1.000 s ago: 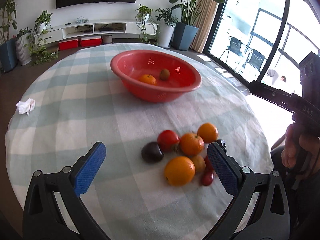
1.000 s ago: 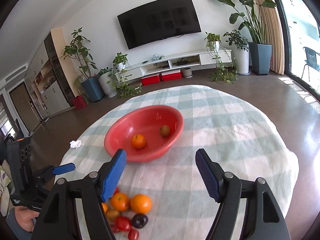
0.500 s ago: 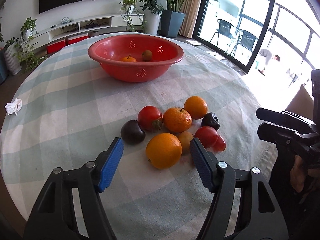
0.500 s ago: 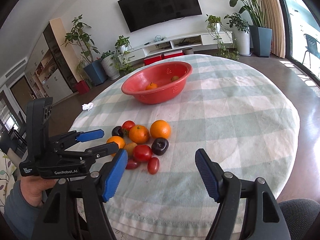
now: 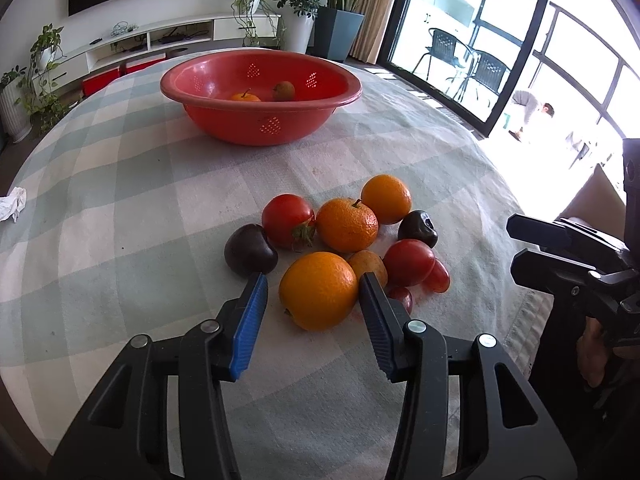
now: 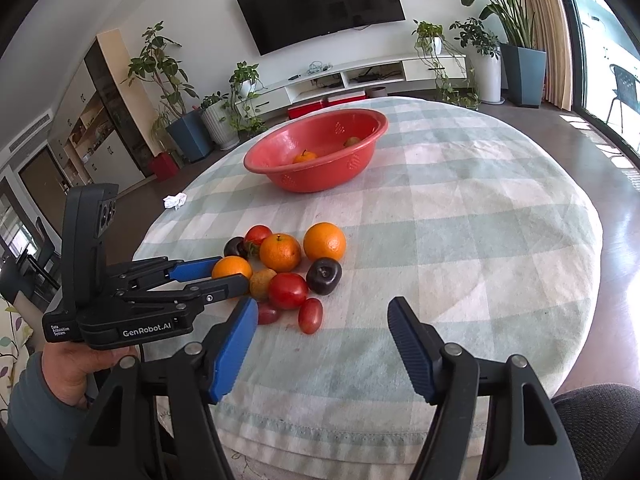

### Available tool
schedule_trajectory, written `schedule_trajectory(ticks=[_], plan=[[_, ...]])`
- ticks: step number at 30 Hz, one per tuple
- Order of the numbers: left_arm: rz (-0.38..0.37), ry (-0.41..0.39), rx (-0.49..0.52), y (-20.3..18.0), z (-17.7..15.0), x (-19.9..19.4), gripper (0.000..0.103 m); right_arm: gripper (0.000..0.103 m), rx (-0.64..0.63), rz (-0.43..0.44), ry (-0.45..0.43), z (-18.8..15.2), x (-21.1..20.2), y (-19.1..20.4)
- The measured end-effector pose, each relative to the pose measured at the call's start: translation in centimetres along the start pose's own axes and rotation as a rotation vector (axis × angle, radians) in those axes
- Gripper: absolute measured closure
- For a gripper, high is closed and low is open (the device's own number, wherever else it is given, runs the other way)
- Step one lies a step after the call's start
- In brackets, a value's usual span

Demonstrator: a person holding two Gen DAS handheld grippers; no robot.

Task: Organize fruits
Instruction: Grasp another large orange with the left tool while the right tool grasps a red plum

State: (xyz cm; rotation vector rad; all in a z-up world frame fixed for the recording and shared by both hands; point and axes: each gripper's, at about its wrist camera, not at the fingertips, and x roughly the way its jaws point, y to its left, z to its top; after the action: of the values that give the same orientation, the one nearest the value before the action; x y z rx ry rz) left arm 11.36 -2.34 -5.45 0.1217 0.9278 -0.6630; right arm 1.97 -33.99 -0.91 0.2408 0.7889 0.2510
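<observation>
A: Big picture first: the round checked worktop, with the red basin at the far side holding a small orange and a brownish fruit.

B: The right wrist view alone takes in the TV and the crumpled tissue at the worktop's edge.

A: Nearer, the fruit cluster. The left tool brackets the big orange, fingers narrowed on each side; I can't tell whether they touch it.

B: From the right view, that orange sits between those fingers. The right tool hangs wide and empty near the grape tomato.

A: Only the left view shows the dark plum beside its left finger.
</observation>
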Motion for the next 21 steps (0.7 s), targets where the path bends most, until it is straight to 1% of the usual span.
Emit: schedule_trajectory(ticks=[5,6,8,15,18,21], plan=[[-0.011,0.005,0.002,0.0,0.0,0.1,0.058,0.033,0.0,0.001,0.006,0.0,0.0,0.2],[-0.016,0.006,0.003,0.0,0.0,0.1,0.062,0.033,-0.002,0.002,0.006,0.0,0.0,0.2],[-0.016,0.008,0.001,0.0,-0.1,0.1,0.065,0.033,-0.005,0.002,0.006,0.0,-0.1,0.3],[-0.02,0.0,-0.013,0.3,-0.1,-0.1,0.066,0.033,-0.008,-0.002,0.013,0.0,-0.1,0.5],[-0.027,-0.024,-0.038,0.9,0.0,-0.8,0.066,0.034,-0.021,-0.012,0.026,-0.2,0.1,0.7],[-0.027,-0.045,-0.06,1.5,0.0,-1.5,0.066,0.037,-0.045,-0.036,0.056,-0.3,0.9,1.0]])
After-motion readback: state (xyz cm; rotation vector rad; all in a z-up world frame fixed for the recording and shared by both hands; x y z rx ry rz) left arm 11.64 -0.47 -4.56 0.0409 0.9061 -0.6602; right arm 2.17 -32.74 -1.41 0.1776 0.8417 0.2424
